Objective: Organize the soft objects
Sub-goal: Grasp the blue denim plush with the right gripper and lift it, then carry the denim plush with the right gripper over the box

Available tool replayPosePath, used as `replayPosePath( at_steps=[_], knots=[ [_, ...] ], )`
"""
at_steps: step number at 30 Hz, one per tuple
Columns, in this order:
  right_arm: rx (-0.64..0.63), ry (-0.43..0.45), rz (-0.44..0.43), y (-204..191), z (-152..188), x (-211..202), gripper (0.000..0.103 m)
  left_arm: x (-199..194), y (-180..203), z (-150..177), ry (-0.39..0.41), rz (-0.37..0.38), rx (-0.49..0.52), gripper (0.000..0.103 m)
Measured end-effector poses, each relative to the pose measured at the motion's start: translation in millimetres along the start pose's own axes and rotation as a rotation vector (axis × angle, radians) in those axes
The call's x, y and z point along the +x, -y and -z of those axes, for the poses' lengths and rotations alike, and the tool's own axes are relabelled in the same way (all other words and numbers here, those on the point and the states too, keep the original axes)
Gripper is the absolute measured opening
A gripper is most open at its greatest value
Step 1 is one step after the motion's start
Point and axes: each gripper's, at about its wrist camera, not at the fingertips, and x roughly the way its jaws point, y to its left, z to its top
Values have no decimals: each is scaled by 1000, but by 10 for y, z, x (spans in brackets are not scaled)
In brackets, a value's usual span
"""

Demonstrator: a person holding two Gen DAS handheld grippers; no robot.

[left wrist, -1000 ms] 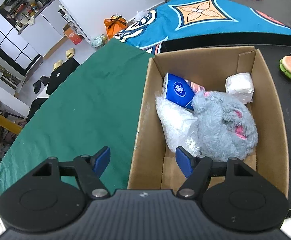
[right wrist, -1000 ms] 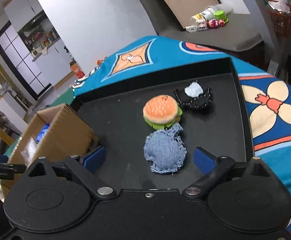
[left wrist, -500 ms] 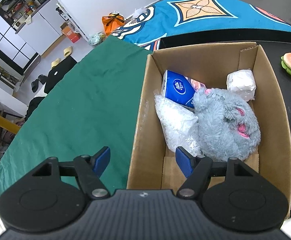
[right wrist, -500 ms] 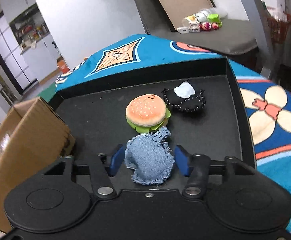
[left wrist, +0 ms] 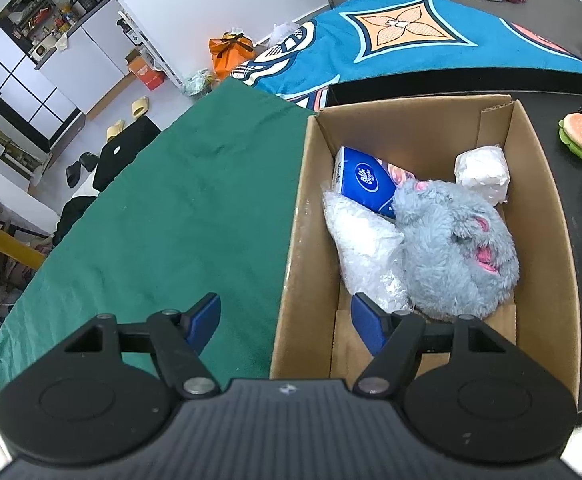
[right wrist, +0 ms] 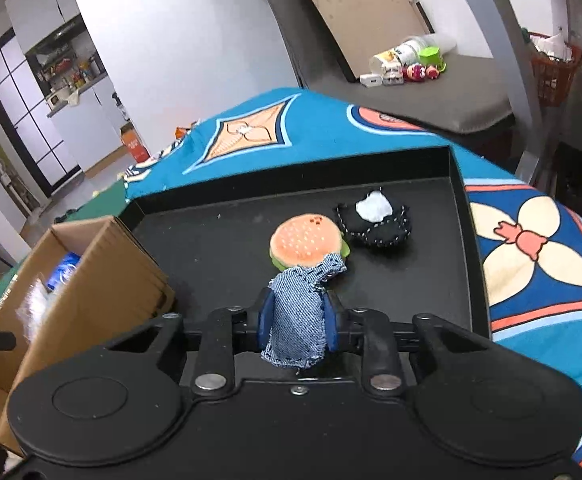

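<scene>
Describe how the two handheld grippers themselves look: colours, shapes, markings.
Both are matte black plastic. The left gripper has a ribbed body with a small pale logo, two round discs, angular linkage arms with silver pivot pins, and blue pads on the fingers. The right gripper matches it: black discs, silver pins, blue pads, though its body looks smooth. No cables, sleeves or hands show.

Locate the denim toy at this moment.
In the right wrist view the denim toy sits low centre, squeezed by the closing right hand-held gripper, just before the burger toy.
</scene>
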Motion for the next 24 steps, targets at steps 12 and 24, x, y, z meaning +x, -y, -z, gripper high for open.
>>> replayPosePath(
  at_steps=[12, 24],
  knots=[
    [1, 41, 13, -72, -171, -230, 26, -103, -104, 74, 36, 32, -28, 71],
    [-52, 82, -65, -402, -360, -515, 26, -128, -234, 145, 76, 81, -45, 67]
  ],
)
